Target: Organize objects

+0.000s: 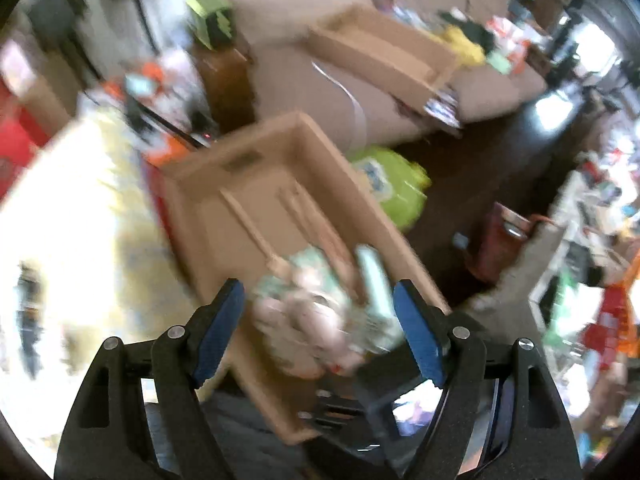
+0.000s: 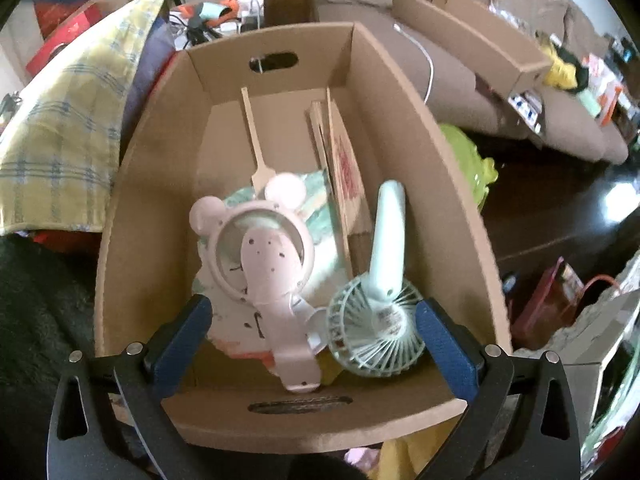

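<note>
An open cardboard box (image 2: pixel 420 168) holds a pink bear-eared hand fan (image 2: pixel 264 256), a mint green hand fan (image 2: pixel 380 308), a paper fan with a wooden stick (image 2: pixel 256 136) and flat cardboard pieces (image 2: pixel 344 168). My right gripper (image 2: pixel 312 332) hovers open and empty just above the box's near end, jaws wide around both hand fans. The left wrist view is blurred by motion. There the same box (image 1: pixel 192 216) lies below my left gripper (image 1: pixel 320 328), which is open and empty over the pink fan (image 1: pixel 308 312) and the mint fan (image 1: pixel 372 280).
A yellow plaid cloth (image 2: pixel 68 128) lies left of the box. A brown sofa (image 2: pixel 460 80) behind carries a shallow cardboard tray (image 2: pixel 472 32). A lime green bag (image 2: pixel 468 160) sits on the dark floor to the right. Cluttered items stand far right (image 1: pixel 592 240).
</note>
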The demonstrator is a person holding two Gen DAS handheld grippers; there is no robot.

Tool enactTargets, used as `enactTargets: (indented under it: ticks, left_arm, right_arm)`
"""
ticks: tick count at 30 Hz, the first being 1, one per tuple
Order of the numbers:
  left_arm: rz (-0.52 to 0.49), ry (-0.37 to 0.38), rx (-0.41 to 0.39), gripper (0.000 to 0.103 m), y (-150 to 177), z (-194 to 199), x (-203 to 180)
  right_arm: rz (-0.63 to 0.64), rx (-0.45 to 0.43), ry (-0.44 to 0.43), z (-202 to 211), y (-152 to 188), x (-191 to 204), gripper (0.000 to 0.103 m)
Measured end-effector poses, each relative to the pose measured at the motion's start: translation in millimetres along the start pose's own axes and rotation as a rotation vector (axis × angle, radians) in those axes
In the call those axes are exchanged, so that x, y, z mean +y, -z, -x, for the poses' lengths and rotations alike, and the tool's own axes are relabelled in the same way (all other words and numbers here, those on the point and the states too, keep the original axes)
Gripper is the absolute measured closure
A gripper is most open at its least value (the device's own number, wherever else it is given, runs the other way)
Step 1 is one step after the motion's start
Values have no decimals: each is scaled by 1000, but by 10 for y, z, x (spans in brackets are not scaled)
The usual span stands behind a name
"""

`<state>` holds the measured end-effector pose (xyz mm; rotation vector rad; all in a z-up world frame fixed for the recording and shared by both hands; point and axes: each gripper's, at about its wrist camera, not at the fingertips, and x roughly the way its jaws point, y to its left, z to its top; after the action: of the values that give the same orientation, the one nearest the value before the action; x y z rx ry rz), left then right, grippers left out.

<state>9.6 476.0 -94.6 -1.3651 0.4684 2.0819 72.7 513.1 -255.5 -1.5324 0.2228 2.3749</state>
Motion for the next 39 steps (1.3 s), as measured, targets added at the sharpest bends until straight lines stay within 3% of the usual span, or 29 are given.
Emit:
enactTargets:
  ticks: [9,11,14,19,23,32,35,39]
  left_arm:
    - [57,-123,-226,28,87,934,859]
    - [71,-142,-256,28,180,1112,1107]
    - [56,-152,-271,28,340,1321,1367]
    - [82,-166,-319,28,642,1628,1718]
    - [156,-138,-357,28,952,1895,2105]
    - [447,-190,-367,28,1850,2222,3455]
    - [480,-224,-331,28,2113,2238,3769]
    - [512,-229,-328,28,2356,2235,4043]
  right_arm:
    - [139,-150,48,187,65,366,1]
    - [129,-220,44,273,95,339,1]
    - [102,-320,-44,431,177,281,1]
    - [70,-372,-13,764,167,251,1]
    - [6,-433,-54,1289,60,221,1]
    - [49,-611,-83,2455,-52,478,1]
    - [66,-618,-103,2662,-164,632,1]
    - [143,-501,-114,2682,-403,1037,1]
